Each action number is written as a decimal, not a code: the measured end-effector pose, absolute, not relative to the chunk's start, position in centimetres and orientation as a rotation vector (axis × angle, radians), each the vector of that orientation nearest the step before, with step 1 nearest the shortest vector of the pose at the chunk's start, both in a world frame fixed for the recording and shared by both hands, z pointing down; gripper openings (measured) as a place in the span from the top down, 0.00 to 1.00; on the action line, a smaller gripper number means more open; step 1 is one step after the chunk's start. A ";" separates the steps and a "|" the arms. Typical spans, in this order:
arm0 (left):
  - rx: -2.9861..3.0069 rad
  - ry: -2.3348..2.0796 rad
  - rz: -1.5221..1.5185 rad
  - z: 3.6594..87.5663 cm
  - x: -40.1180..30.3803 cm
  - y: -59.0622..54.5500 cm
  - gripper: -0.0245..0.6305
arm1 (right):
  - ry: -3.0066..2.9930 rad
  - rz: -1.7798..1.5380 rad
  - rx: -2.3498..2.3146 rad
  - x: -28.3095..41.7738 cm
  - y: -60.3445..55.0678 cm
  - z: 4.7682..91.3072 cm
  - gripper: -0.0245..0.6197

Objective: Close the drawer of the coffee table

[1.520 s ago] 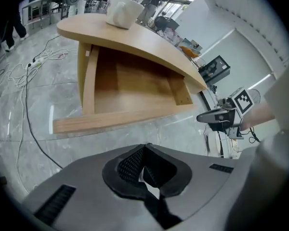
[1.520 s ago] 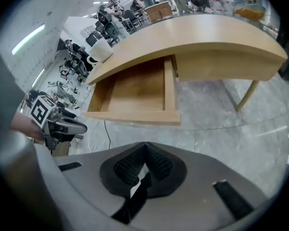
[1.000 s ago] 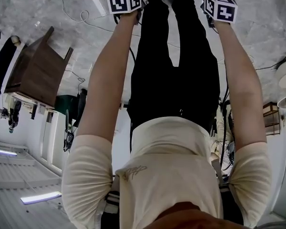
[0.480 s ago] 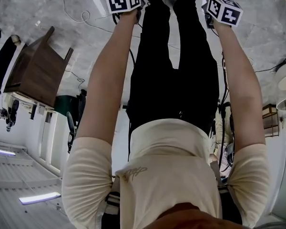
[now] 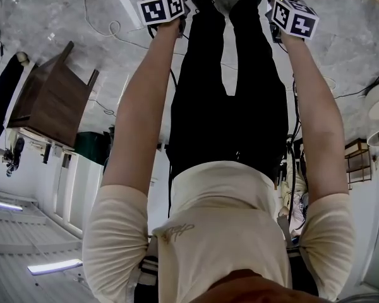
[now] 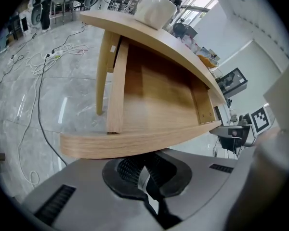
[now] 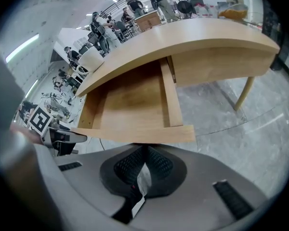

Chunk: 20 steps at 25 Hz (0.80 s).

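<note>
The coffee table's drawer stands pulled out, light wood and with nothing in it. Its front panel [image 6: 135, 143] lies right before my left gripper [image 6: 145, 170], which is shut on nothing. In the right gripper view the same front panel [image 7: 135, 133] sits just ahead of my right gripper [image 7: 143, 165], also shut and holding nothing. Whether either one touches the panel I cannot tell. The curved tabletop [image 7: 183, 40] overhangs the drawer. In the head view only the marker cubes show, left [image 5: 163, 7] and right [image 5: 293, 16], at the ends of outstretched arms; the jaws are hidden.
A white bowl-like object [image 6: 155, 9] stands on the tabletop. Table legs [image 6: 102, 76] [image 7: 244, 93] rest on grey marble floor with loose cables [image 6: 38, 61]. A dark wooden cabinet [image 5: 50, 100] stands at the left. Desks and people fill the background.
Both marker cubes have shifted only slightly. A strip of light wood has come into the head view's top edge between them. Both arms stay outstretched.
</note>
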<state>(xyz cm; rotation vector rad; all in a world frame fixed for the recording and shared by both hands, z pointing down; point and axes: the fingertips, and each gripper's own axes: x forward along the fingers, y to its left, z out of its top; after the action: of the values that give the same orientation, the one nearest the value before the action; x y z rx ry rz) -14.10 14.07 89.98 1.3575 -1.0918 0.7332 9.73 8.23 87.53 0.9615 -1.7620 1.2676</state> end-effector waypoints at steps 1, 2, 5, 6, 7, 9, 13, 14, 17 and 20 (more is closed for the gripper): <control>1.355 -1.092 0.728 89.9 -14.1 14.1 0.96 | -1.758 1.269 0.958 9.7 8.3 87.5 0.97; 1.352 -1.091 0.723 89.9 -14.1 14.1 0.96 | -1.754 1.270 0.952 9.7 8.4 87.5 0.97; 1.346 -1.086 0.719 89.9 -14.0 14.0 0.96 | -1.747 1.243 0.919 9.9 8.4 87.7 0.97; 1.343 -1.082 0.722 89.9 -14.0 14.1 0.96 | -1.750 1.220 0.895 9.9 8.5 87.7 0.97; 1.339 -1.078 0.725 89.9 -14.0 14.1 0.96 | -1.759 1.200 0.863 9.8 8.6 87.7 0.97; 1.328 -1.071 0.722 89.8 -14.1 14.0 0.96 | -1.786 1.200 0.807 9.1 8.7 87.3 0.97; 1.297 -1.064 0.714 89.5 -14.5 13.9 0.96 | -1.780 1.250 0.803 8.5 8.6 86.9 0.97; 1.289 -1.060 0.717 89.5 -14.5 14.0 0.96 | -1.769 1.253 0.811 8.5 8.6 87.0 0.97; 1.277 -1.052 0.719 89.4 -14.3 13.9 0.96 | -1.741 1.238 0.832 8.8 8.5 86.9 0.97; 1.284 -1.055 0.719 89.3 -14.5 13.7 0.96 | -1.734 1.238 0.835 8.6 8.3 86.8 0.97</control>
<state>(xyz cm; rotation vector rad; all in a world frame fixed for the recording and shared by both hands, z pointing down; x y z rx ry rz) -14.48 13.71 89.30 1.2843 -1.0554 0.7191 8.62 8.29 86.84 0.8351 -1.7342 1.2383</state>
